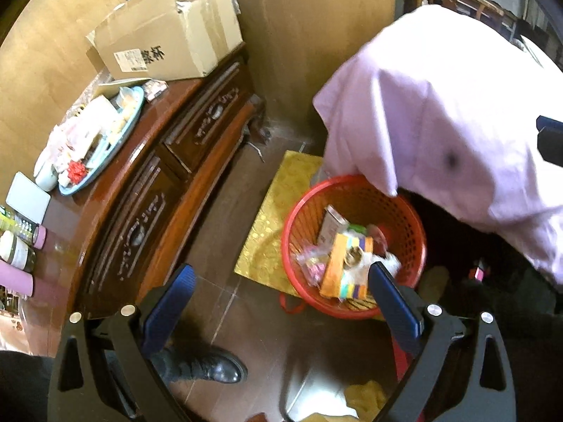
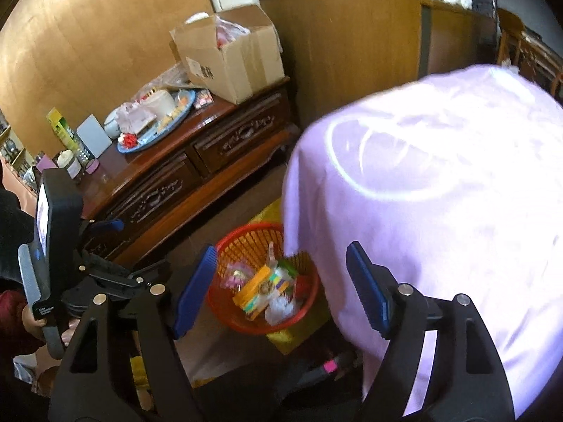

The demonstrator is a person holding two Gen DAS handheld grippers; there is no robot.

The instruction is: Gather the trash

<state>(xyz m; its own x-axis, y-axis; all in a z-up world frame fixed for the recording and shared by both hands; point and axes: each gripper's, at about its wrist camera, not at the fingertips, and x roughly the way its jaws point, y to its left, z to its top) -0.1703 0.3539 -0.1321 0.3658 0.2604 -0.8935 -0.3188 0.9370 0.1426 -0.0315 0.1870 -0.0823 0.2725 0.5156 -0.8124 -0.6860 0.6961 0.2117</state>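
Observation:
A red plastic basket (image 1: pixel 415 232) stands on the floor and holds trash: an orange box (image 1: pixel 343 263), a small carton and several wrappers. It also shows in the right wrist view (image 2: pixel 225 242). My left gripper (image 1: pixel 281 302) is open and empty, above the floor just left of the basket. My right gripper (image 2: pixel 281 292) is open and empty, over the basket. The left gripper's body shows at the left edge of the right wrist view (image 2: pixel 56 246).
A lilac cloth (image 1: pixel 440 112) covers something bulky right of the basket and overhangs its rim. A dark wooden cabinet (image 1: pixel 183 161) carries a cardboard box (image 1: pixel 169 31), a blue plate of clutter (image 1: pixel 102 140) and bottles. A yellow mat (image 1: pixel 278 207) lies under the basket. A black shoe (image 1: pixel 211 365) is on the floor.

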